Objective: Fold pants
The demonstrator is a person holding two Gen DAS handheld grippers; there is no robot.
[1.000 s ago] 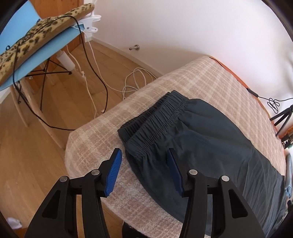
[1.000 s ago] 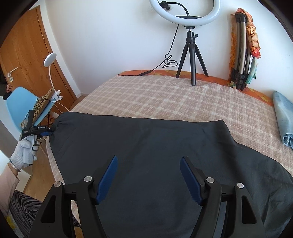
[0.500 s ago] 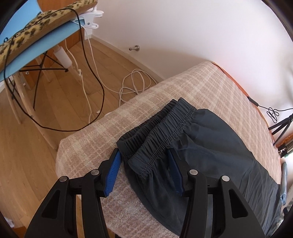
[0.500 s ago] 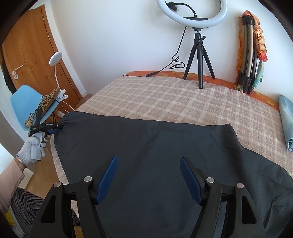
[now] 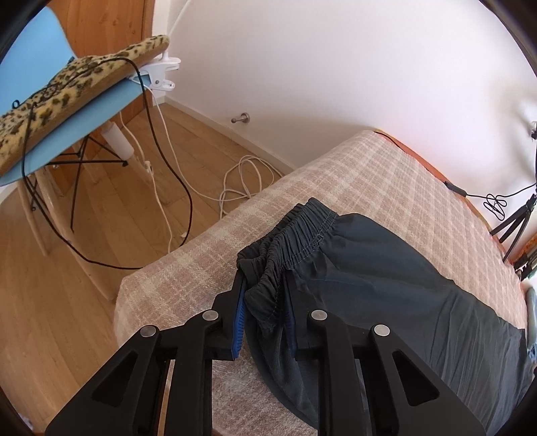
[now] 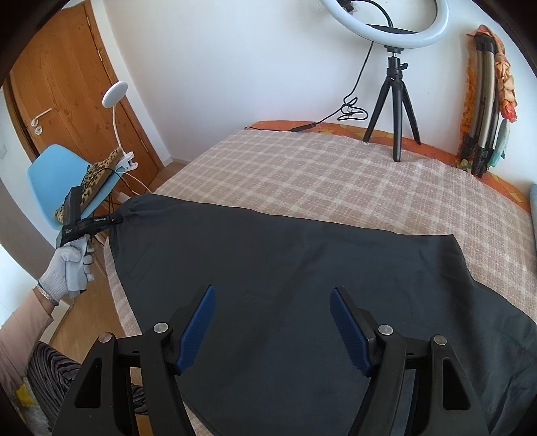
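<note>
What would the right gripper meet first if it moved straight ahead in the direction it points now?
Probably the dark pants lying on the plaid bed cover. The right gripper is open and tilted down over the fabric; depth is unclear.

One pair of dark pants [image 6: 288,268] lies on one bed [image 6: 319,167]. Two grippers show: the left gripper [image 5: 265,302] and the right gripper [image 6: 272,322], each with two blue-padded fingers [image 6: 198,325]. One gloved hand [image 6: 68,268] is visible. There is one ring light [image 6: 386,23] on one black tripod [image 6: 396,104], one blue chair [image 6: 63,181], one clip lamp [image 6: 115,97] and one wooden door [image 6: 67,90].
</note>
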